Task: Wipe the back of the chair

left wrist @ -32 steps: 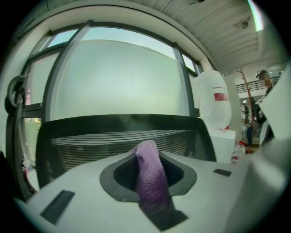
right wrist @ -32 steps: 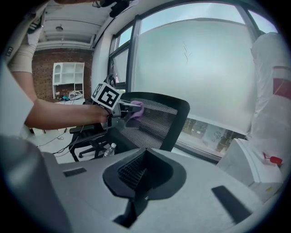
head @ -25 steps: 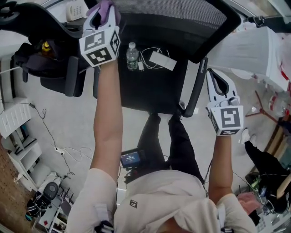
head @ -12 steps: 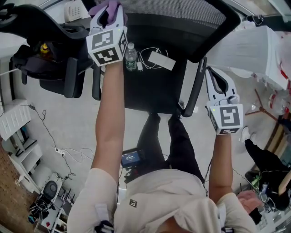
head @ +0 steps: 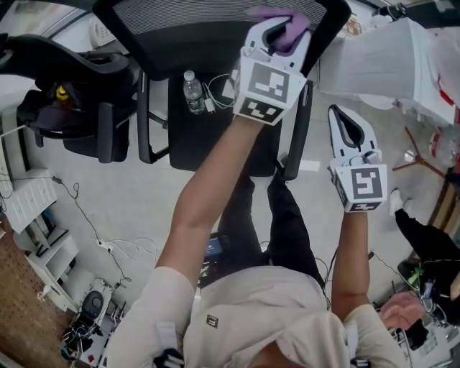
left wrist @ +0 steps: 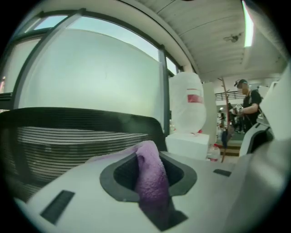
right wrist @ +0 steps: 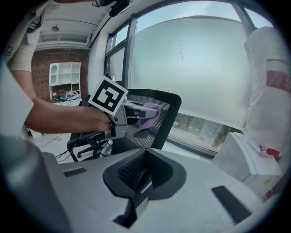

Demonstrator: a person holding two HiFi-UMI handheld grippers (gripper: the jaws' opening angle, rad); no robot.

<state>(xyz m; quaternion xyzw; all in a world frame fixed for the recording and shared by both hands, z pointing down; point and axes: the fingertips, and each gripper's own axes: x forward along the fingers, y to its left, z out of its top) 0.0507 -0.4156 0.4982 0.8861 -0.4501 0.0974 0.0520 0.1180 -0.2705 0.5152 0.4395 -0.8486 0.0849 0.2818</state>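
Note:
The office chair's mesh back (head: 208, 21), in its black frame, runs along the top of the head view. My left gripper (head: 282, 27) is shut on a purple cloth (head: 287, 23) and presses it against the back's upper right part. In the left gripper view the cloth (left wrist: 150, 175) sticks out between the jaws, with the mesh back (left wrist: 68, 141) just beyond. My right gripper (head: 343, 118) hangs shut and empty to the right of the chair. From the right gripper view I see the left gripper (right wrist: 136, 111) holding the cloth (right wrist: 148, 119) on the chair back (right wrist: 166, 116).
A water bottle (head: 191, 91) and a white cable lie on the chair's seat (head: 215, 136). A second black chair (head: 72, 86) stands to the left, and a white covered bulk (head: 388, 57) to the right. Cables trail on the floor (head: 108, 244). A person (left wrist: 248, 102) stands far off.
My left gripper has swept the purple cloth rightwards along the chair back, from its left end to near its right end. The right gripper has hardly moved.

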